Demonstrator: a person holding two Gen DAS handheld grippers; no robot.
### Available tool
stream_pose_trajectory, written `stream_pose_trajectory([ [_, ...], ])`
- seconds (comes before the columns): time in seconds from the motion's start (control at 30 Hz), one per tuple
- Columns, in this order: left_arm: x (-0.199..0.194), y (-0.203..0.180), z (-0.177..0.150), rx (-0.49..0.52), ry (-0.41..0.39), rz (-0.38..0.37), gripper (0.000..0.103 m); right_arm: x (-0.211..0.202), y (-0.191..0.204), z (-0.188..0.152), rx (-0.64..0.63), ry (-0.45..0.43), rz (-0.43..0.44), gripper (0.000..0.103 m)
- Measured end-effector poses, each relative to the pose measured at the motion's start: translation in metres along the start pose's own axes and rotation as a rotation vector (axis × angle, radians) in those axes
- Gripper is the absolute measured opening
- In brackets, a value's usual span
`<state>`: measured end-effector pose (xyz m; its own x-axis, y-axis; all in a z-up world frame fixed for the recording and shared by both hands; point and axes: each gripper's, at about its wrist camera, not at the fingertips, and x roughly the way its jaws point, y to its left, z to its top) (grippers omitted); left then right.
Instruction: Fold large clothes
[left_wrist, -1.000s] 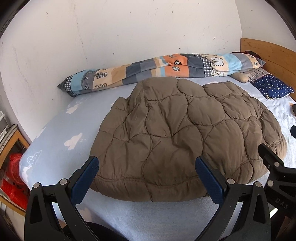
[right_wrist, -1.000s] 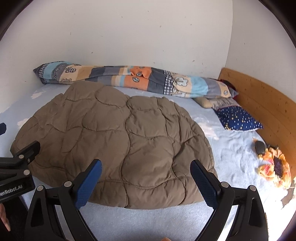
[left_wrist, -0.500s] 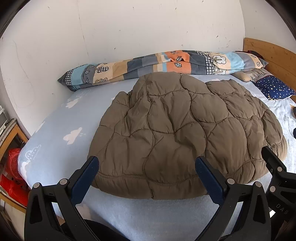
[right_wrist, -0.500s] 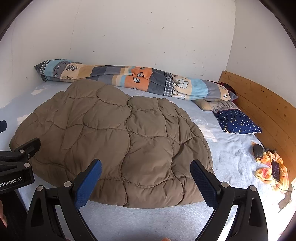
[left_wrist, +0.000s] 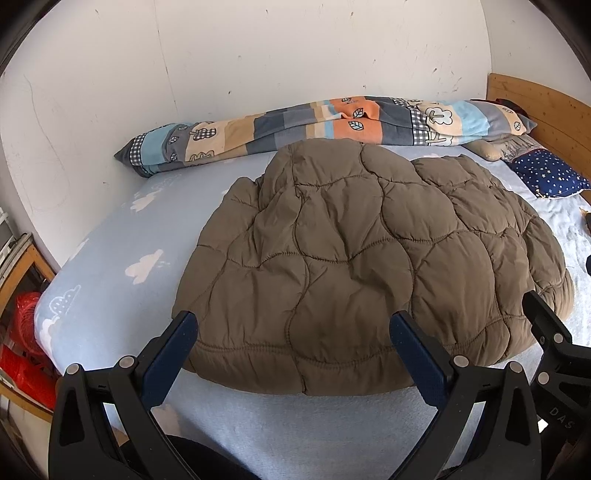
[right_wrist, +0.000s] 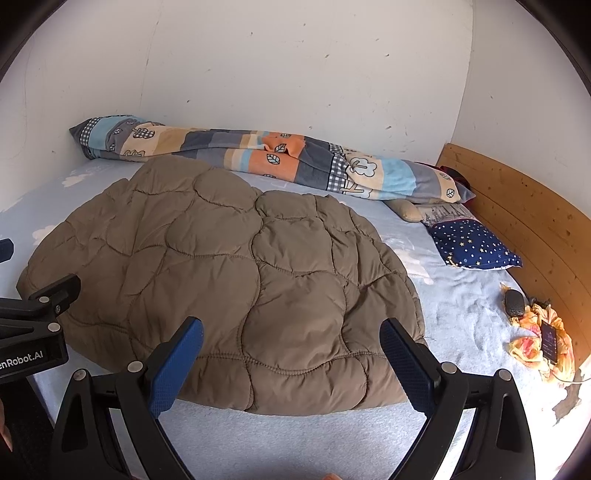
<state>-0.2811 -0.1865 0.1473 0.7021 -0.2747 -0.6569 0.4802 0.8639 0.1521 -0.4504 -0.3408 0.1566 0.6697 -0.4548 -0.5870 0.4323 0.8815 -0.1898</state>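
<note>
While both grippers hang over the near edge, the bed (left_wrist: 110, 280) fills most of each view: a pale blue sheet printed with white clouds, pushed into a corner of scuffed white walls (right_wrist: 295, 74), with a wooden headboard (right_wrist: 524, 218) along the right side. A long patchwork blanket roll (left_wrist: 332, 125) lies against the far wall, a navy star-dotted pillow (right_wrist: 472, 247) sits near the headboard, and a crumpled orange cloth (right_wrist: 543, 332) with a dark phone on it lies further along the same side.

Spread across the middle of the sheet is the brown quilted jacket (left_wrist: 354, 266), puffy and rounded, its near hem running just beyond the fingertips. The left gripper (left_wrist: 293, 341) is spread wide with nothing between its blue pads, the hem's left corner lying just past its left fingertip. The right gripper (right_wrist: 291, 349) is likewise spread wide and holds nothing, framing the jacket's right half.

Compared with a second ago, the jacket lies in the same shape and spot; both cameras have tilted slightly so that more wall shows above the blanket roll, and the spread of the jaws is unchanged.
</note>
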Motion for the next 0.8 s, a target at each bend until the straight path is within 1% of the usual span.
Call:
stream_pose_trajectory([
  [0.8, 0.0012, -0.0015, -0.0004, 0.002, 0.002, 0.002, 0.103, 0.0013, 0.0015, -0.0018, 0.000, 0.000, -0.004, 0.098],
])
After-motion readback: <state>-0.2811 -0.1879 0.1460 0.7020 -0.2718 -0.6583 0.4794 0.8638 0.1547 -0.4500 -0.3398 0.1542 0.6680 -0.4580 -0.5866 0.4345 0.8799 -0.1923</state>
